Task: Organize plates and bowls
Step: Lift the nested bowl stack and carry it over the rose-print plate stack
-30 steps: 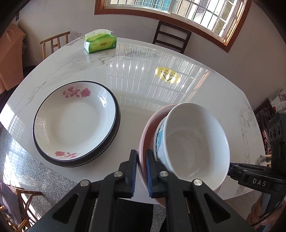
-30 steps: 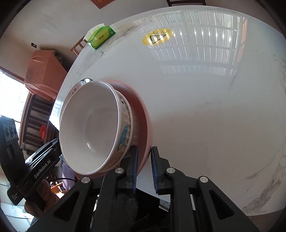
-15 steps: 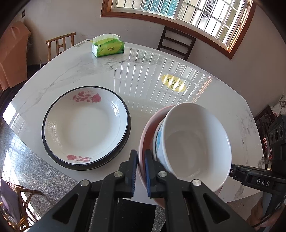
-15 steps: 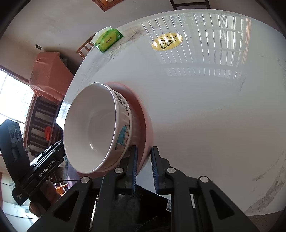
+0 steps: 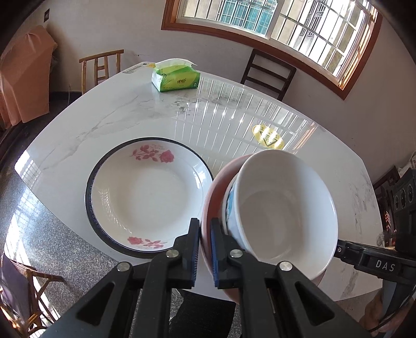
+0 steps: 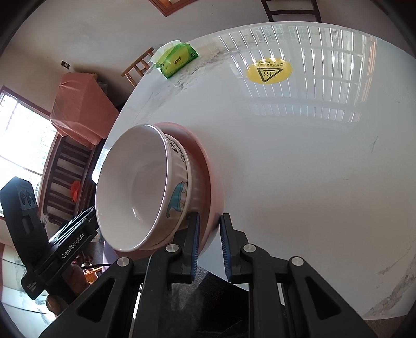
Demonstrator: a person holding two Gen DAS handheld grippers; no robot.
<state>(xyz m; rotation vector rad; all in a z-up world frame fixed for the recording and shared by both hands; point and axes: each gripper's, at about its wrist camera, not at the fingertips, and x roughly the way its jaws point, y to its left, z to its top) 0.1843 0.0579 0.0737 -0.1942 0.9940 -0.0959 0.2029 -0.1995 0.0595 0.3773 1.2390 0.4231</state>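
Where sunlight stripes it, glossy white marble table point(image 5: 124, 114), barred window point(image 5: 273, 20) behind

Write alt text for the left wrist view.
The left gripper is shut on the rim of a pink plate that carries a white bowl, with the right gripper at its far side. Beside it, a rose-patterned plate rests on a white marble table, with a green tissue pack farther back.
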